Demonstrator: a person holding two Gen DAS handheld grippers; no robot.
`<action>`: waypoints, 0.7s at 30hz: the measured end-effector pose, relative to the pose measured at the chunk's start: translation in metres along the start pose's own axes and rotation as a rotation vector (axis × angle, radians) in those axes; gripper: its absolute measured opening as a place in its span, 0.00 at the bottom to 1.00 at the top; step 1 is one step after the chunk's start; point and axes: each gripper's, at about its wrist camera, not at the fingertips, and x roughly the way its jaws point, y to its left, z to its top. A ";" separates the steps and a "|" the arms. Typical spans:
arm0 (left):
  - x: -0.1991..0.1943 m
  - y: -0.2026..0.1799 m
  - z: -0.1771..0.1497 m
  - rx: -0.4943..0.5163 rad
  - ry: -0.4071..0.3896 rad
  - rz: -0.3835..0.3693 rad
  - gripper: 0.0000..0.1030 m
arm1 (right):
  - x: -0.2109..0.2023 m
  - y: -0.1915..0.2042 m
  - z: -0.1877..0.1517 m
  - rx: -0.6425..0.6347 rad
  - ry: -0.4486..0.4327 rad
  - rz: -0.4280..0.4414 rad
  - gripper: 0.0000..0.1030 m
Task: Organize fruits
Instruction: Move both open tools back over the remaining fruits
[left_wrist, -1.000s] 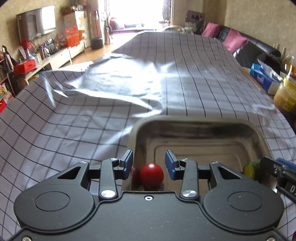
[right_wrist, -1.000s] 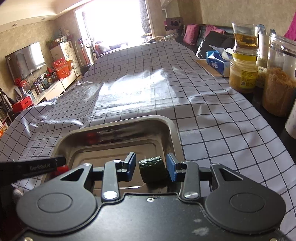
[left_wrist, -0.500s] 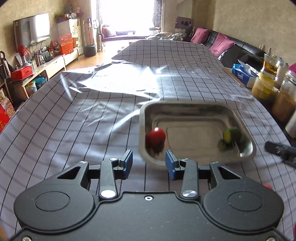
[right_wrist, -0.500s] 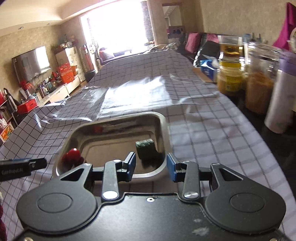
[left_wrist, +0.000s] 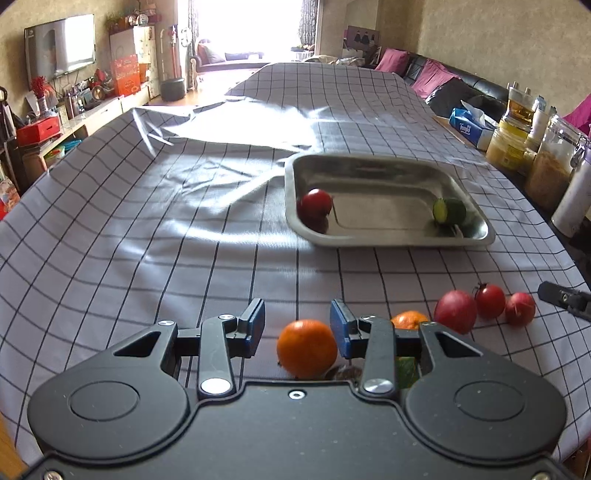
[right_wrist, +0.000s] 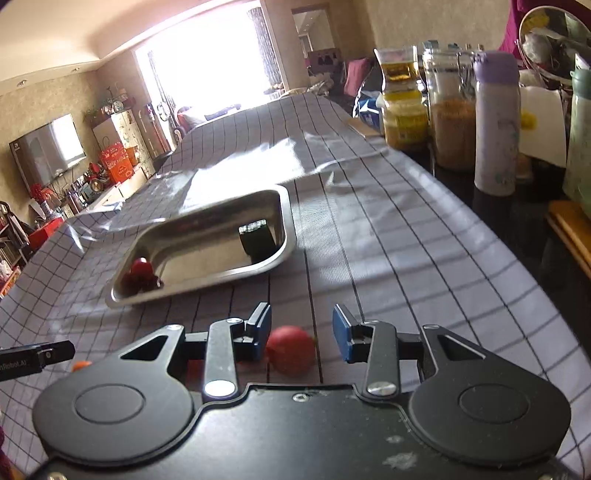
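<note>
A steel tray (left_wrist: 480, 236) sits on the checked tablecloth and holds a red tomato (left_wrist: 314, 202) at its left end and a green cucumber piece (left_wrist: 450, 211) at its right. The tray (right_wrist: 284, 221) also shows in the right wrist view. My left gripper (left_wrist: 297, 326) is open, with an orange (left_wrist: 306, 348) on the cloth between its fingers. A second orange (left_wrist: 410, 319) and three red fruits (left_wrist: 455, 311) lie to its right. My right gripper (right_wrist: 301, 332) is open over a red fruit (right_wrist: 290, 349).
Jars (right_wrist: 404, 110), a purple bottle (right_wrist: 496, 122) and a tissue box (left_wrist: 471, 129) stand along the table's right edge. The cloth (left_wrist: 147, 221) is wrinkled left of the tray. The right gripper's tip (left_wrist: 565, 297) shows in the left wrist view.
Both grippers have let go of the tomato and the cucumber piece in the tray, pulled back toward the near edge, and now hover over the loose fruits.
</note>
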 end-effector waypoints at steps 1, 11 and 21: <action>0.000 0.001 -0.002 -0.005 0.002 -0.001 0.47 | 0.000 0.000 -0.003 -0.005 0.003 0.001 0.39; -0.009 0.004 -0.023 -0.004 -0.014 -0.005 0.47 | -0.011 0.011 -0.030 -0.083 -0.005 0.008 0.39; -0.001 -0.001 -0.029 0.020 -0.007 0.005 0.48 | -0.007 0.022 -0.041 -0.144 -0.023 -0.007 0.39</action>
